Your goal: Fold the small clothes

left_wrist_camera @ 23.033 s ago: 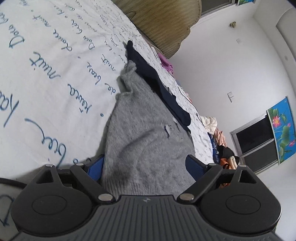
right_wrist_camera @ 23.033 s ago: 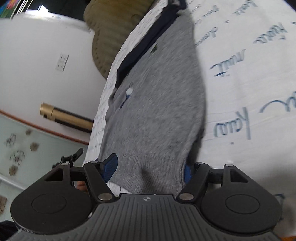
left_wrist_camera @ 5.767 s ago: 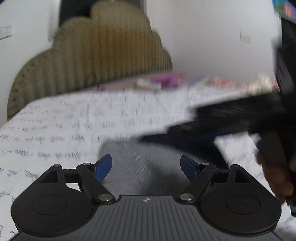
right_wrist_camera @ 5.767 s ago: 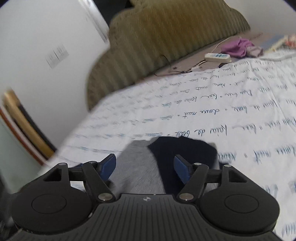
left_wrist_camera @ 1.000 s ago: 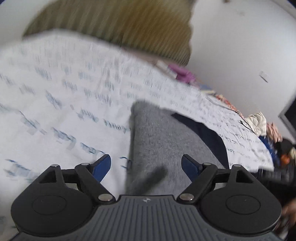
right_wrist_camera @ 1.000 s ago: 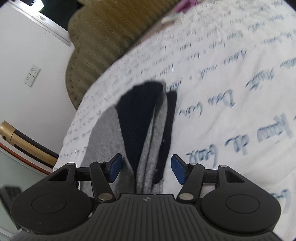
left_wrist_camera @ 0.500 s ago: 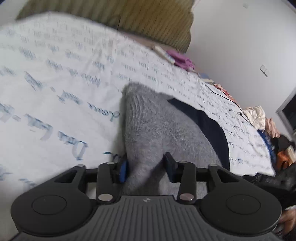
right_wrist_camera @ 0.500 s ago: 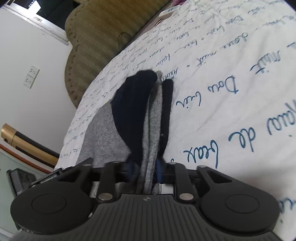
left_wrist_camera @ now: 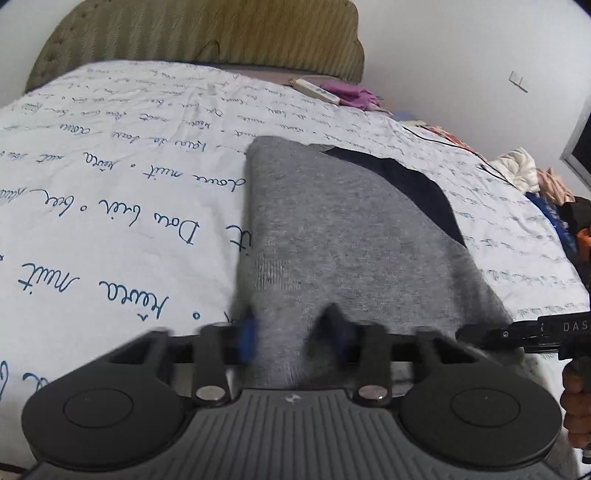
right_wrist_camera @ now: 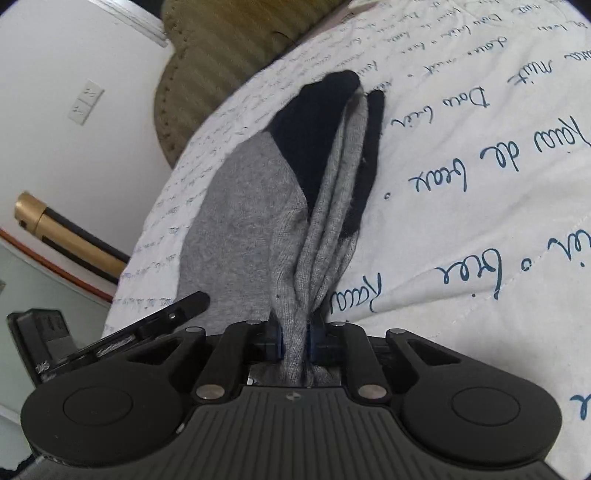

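A grey knit garment with a navy band (left_wrist_camera: 332, 229) lies folded on the white bedspread with blue script (left_wrist_camera: 110, 177). My left gripper (left_wrist_camera: 291, 328) is closed on the garment's near grey edge; its blue pads are blurred. In the right wrist view the garment (right_wrist_camera: 258, 206) bunches into folds that run between the blue pads of my right gripper (right_wrist_camera: 294, 341), which is shut tight on them. The right gripper's tip shows at the right edge of the left wrist view (left_wrist_camera: 535, 332), and the left gripper shows at the left of the right wrist view (right_wrist_camera: 162, 314).
An olive tufted headboard (left_wrist_camera: 207, 33) stands at the far end of the bed. A white remote and a purple cloth (left_wrist_camera: 347, 94) lie near it. A heap of clothes (left_wrist_camera: 535, 177) sits beyond the bed's right side. A gold and black tube (right_wrist_camera: 66, 236) leans by the wall.
Both grippers went from open over the garment to closed on its near edge. The right one has tightened and bunched the fabric; the left one has moved and is blurred.
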Demonstrator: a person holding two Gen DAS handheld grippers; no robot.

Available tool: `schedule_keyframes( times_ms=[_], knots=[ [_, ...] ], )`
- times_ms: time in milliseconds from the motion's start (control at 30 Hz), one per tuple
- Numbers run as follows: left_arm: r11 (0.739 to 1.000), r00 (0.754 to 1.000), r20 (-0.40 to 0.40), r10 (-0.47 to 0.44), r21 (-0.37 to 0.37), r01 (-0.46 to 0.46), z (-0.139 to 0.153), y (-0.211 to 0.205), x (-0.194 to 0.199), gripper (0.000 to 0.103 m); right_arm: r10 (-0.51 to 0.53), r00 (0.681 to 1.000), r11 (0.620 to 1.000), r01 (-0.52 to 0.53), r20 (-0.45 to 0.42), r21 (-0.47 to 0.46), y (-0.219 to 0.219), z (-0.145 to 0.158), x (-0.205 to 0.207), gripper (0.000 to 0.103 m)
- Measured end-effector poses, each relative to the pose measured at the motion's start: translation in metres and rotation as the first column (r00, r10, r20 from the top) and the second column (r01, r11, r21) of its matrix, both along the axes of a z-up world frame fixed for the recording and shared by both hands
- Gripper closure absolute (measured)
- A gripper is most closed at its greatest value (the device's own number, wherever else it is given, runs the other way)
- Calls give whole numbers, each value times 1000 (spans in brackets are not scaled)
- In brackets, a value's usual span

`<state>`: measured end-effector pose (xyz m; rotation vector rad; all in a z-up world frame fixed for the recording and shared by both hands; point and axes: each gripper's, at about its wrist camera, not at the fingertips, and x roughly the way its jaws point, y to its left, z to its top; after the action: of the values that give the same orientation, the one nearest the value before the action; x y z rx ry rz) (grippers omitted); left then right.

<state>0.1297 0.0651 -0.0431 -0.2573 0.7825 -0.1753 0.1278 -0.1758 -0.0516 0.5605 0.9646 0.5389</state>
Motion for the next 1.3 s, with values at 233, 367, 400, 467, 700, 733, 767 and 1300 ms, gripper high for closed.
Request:
schedule_keyframes(
  times_ms=[233,367,400,467,700,733,767,1300],
  knots=[
    [986,991,129,24,162,-45,13,-15,-32,29,-62,997,996,65,56,-60,2,2,-17,61],
    [961,945,326,29,251,-115,30,-23,-76,12,-101,962,949,170,256,-266,0,39,-68,15],
    [965,949,313,25,239,-105,28,-26,-77,12,-105,949,926,203,297,-319,3,43,-80,9],
    [971,968,251,31,221,-88,14,-34,-75,12,-122,944,888,242,308,-391,10,39,-93,8],
    [956,992,115,50,281,-81,-11,-53,-75,12,-92,940,773,275,329,-571,57,5,-107,0],
    [955,994,104,43,289,-72,-14,-54,-74,8,-103,937,767,289,335,-572,62,2,-108,0],
    [952,994,105,35,299,-66,-17,-55,-74,7,-120,933,763,305,338,-570,66,0,-107,0],
    [958,993,113,43,276,-73,-19,-53,-77,4,-179,926,724,353,333,-593,78,-7,-98,0]
  ],
)
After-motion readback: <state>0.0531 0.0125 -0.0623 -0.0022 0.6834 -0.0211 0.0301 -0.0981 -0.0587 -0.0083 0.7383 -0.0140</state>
